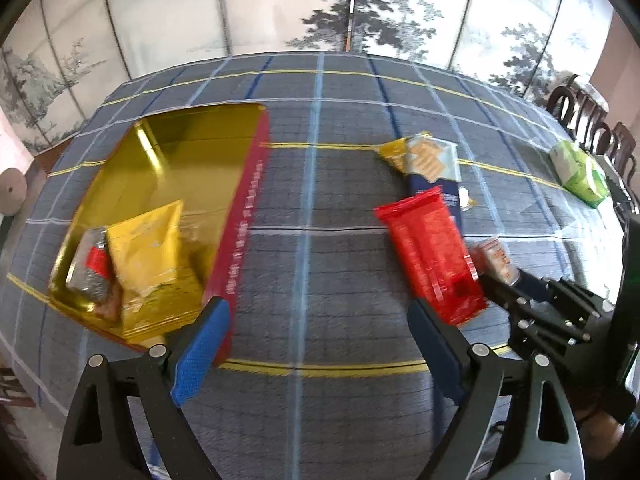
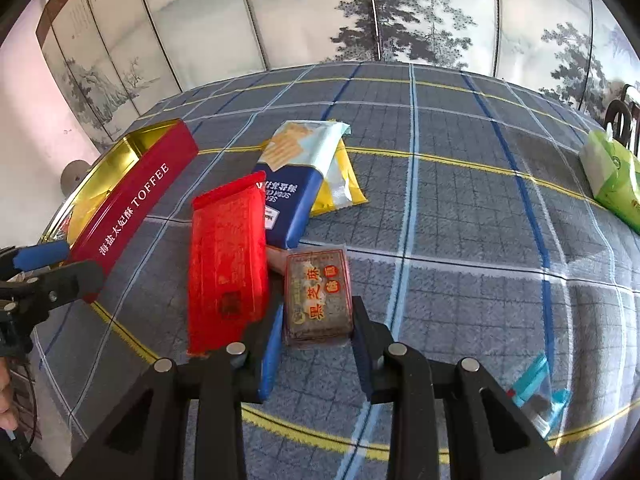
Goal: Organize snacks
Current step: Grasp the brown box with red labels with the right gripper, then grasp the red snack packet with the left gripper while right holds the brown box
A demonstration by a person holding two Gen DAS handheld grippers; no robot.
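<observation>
Right tool (image 2: 316,344) clamps brown snack pack (image 2: 318,300) beside red packet (image 2: 228,260).

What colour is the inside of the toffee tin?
Shiny gold inside the toffee tin, with red outer walls. The left wrist view shows it best.

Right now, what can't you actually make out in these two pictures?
- Left wrist view: the print on the packets in the red tin is blurred.
- Right wrist view: the tin's inside is mostly hidden by its own wall.
- Right wrist view: the blue cracker pack and red packet partly cover the yellow packet and whatever pinkish thing lies behind the sesame snack pack in the right gripper.
</observation>
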